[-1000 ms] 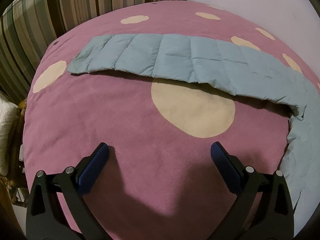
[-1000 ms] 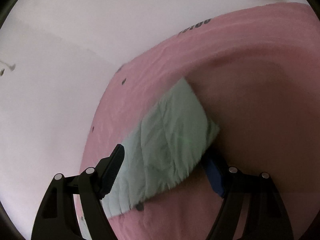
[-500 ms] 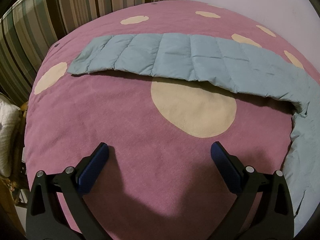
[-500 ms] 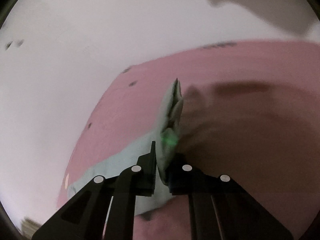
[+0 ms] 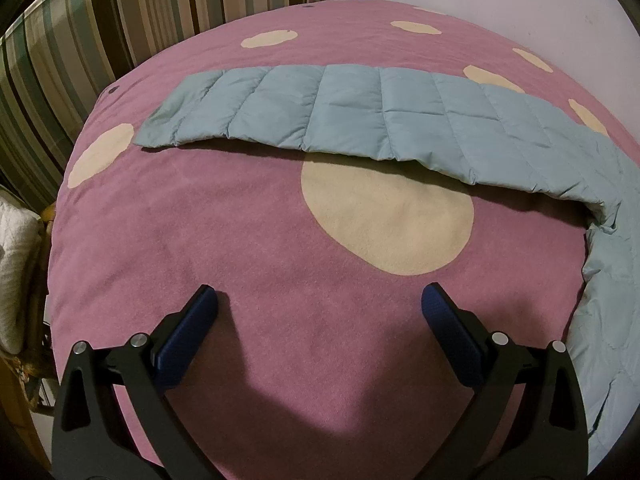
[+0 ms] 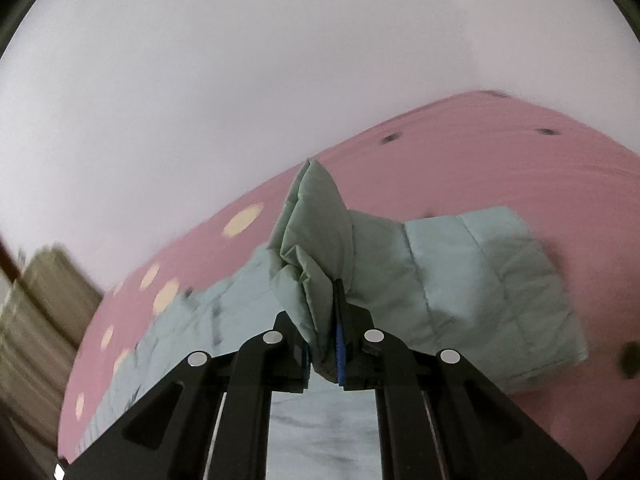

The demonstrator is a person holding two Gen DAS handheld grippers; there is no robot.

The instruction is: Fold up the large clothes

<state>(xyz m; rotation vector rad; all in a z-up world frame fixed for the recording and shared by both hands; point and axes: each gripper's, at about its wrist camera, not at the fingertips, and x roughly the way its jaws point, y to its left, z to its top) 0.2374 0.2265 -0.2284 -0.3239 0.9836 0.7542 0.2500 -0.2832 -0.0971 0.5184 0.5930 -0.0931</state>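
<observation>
A pale blue-green quilted garment [image 5: 360, 116] lies in a long band across the far side of the pink bed cover [image 5: 200, 220], curving down the right edge. My left gripper [image 5: 318, 320] is open and empty, hovering over bare cover well short of the garment. My right gripper [image 6: 324, 344] is shut on a bunched fold of the quilted garment [image 6: 316, 232] and holds it lifted above the bed; the rest of the garment [image 6: 480, 280] drapes down right and below.
The cover has cream dots, a large one [image 5: 384, 216] just ahead of the left gripper. A striped curtain [image 5: 120, 20] hangs at the back left. A white wall [image 6: 280, 60] stands behind the bed. A white cushion [image 5: 16, 260] sits at the left edge.
My right gripper closed on the garment's edge and lifted it, swinging round to face along the bed. My left gripper has stayed open and nearly still.
</observation>
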